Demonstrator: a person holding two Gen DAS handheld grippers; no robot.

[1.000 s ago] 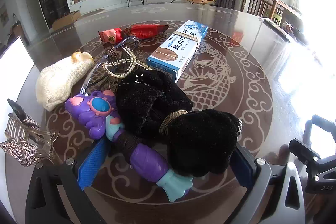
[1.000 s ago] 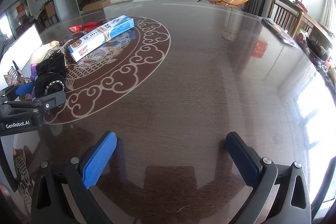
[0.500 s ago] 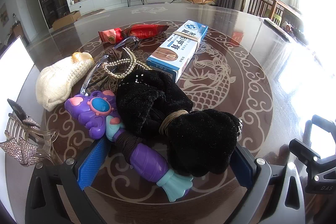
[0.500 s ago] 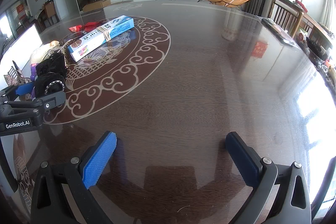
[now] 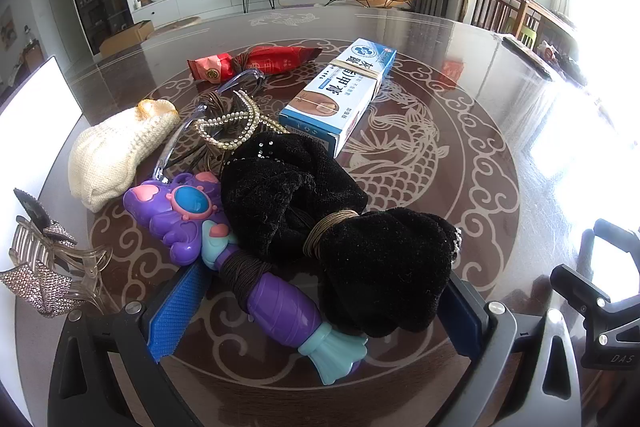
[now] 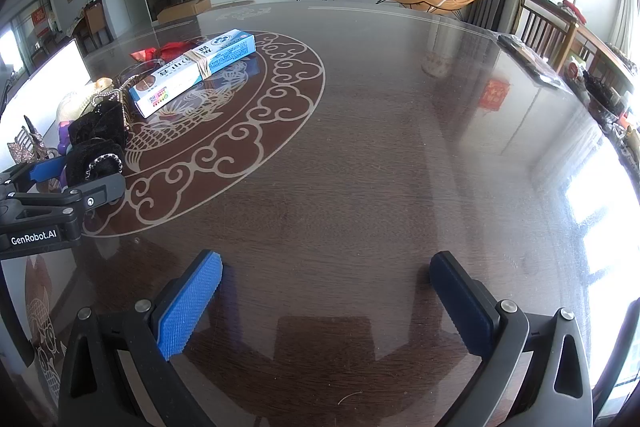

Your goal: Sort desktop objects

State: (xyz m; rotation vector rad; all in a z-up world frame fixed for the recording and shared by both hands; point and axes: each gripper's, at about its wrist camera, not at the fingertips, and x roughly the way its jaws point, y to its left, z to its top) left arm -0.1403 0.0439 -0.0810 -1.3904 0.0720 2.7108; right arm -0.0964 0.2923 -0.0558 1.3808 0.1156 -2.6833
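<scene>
While your claws sit low over the worktop point(image 6: 360, 155), this is the layout:
Left claw point(image 5: 320, 311): wide open, straddling the black cloth bundle point(image 5: 376, 267) and purple toy wand point(image 5: 240, 267); whether the pads touch them, you cannot tell.
Right claw point(image 6: 326, 303): wide open, holding nothing, over bare wood.
12 o'clock of left claw: blue-white box point(image 5: 340, 95), red snack packet point(image 5: 256, 63).
10 o'clock: cream knit piece point(image 5: 116, 151), pearl band point(image 5: 228, 127).
9 o'clock: rhinestone hair clip point(image 5: 44, 267).
</scene>
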